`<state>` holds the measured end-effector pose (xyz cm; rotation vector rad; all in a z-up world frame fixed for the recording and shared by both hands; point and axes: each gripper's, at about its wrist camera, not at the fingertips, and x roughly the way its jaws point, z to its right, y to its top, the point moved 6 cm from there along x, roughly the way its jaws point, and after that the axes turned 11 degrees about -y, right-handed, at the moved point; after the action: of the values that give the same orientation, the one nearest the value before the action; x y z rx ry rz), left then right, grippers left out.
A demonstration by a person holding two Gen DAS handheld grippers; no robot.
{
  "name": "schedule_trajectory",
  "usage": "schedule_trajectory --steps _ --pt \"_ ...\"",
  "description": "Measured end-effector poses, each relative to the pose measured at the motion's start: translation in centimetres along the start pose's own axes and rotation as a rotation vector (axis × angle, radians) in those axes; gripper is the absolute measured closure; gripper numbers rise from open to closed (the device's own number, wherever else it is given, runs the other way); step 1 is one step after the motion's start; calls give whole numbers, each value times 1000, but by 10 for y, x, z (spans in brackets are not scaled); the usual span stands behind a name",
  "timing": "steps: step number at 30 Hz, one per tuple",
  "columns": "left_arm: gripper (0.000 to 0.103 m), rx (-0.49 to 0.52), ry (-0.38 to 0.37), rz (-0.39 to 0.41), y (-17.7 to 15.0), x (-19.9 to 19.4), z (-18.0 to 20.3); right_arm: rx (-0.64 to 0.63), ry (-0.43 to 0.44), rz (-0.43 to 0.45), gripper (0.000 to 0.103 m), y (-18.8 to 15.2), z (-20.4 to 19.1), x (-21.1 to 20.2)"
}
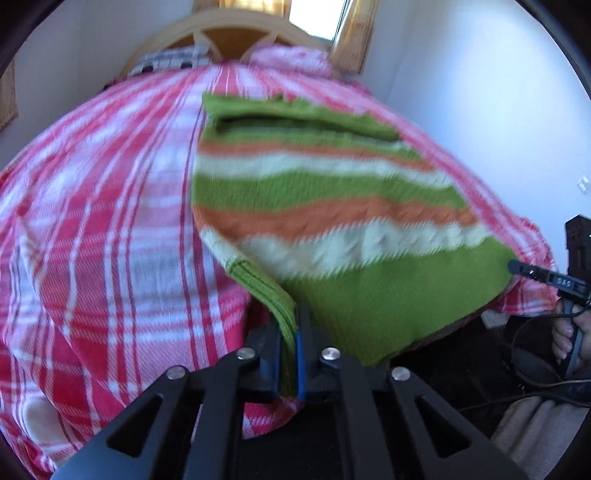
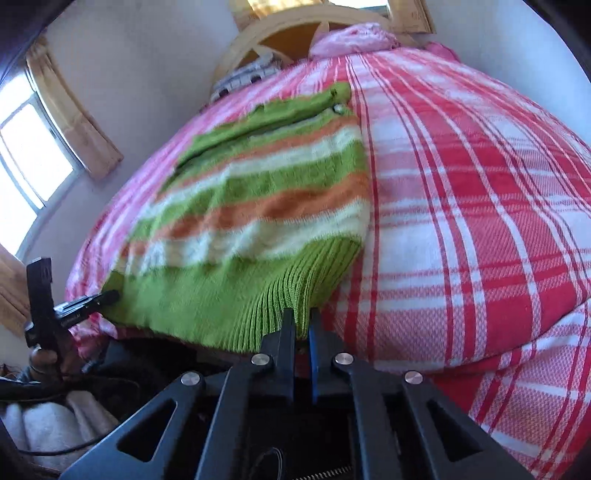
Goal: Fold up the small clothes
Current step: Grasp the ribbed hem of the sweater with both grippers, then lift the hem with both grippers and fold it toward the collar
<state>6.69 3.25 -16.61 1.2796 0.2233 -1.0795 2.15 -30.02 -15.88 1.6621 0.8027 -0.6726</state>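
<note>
A small knitted sweater (image 1: 332,192) with green, orange and cream stripes lies flat on the bed, its ribbed green hem nearest me. In the left wrist view my left gripper (image 1: 291,332) is shut on the hem's left corner, the rib pinched between its pads. The right gripper (image 1: 515,266) shows at the far right, nipping the hem's other corner. In the right wrist view the sweater (image 2: 266,192) spreads ahead and my right gripper (image 2: 301,321) is shut on the ribbed hem. The left gripper (image 2: 110,295) holds the opposite corner at the left edge.
A red and white plaid blanket (image 1: 110,221) covers the bed (image 2: 480,221). A wooden headboard (image 1: 236,33) and pillows (image 1: 291,59) lie at the far end. A curtained window (image 2: 29,155) is on the left wall. A person's hand (image 1: 569,332) and cables hang below the bed edge.
</note>
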Motion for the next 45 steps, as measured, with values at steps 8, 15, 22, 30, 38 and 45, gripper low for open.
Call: schedule_trajectory --steps 8,15,22,30,38,45 --pt "97 -42 -85 92 24 -11 -4 21 38 115 100 28 -2 -17" --pt "97 -49 -115 147 56 -8 -6 9 36 183 100 63 -5 -19" --pt "97 -56 -137 230 100 -10 -12 5 35 257 100 112 -6 -21" --pt "97 -58 -141 293 146 -7 -22 7 33 312 100 164 -3 -13" --pt "97 -52 -123 322 182 2 -34 6 35 350 100 213 -5 -5" --pt "97 -49 -105 342 213 11 -46 -10 22 361 100 248 -12 10"
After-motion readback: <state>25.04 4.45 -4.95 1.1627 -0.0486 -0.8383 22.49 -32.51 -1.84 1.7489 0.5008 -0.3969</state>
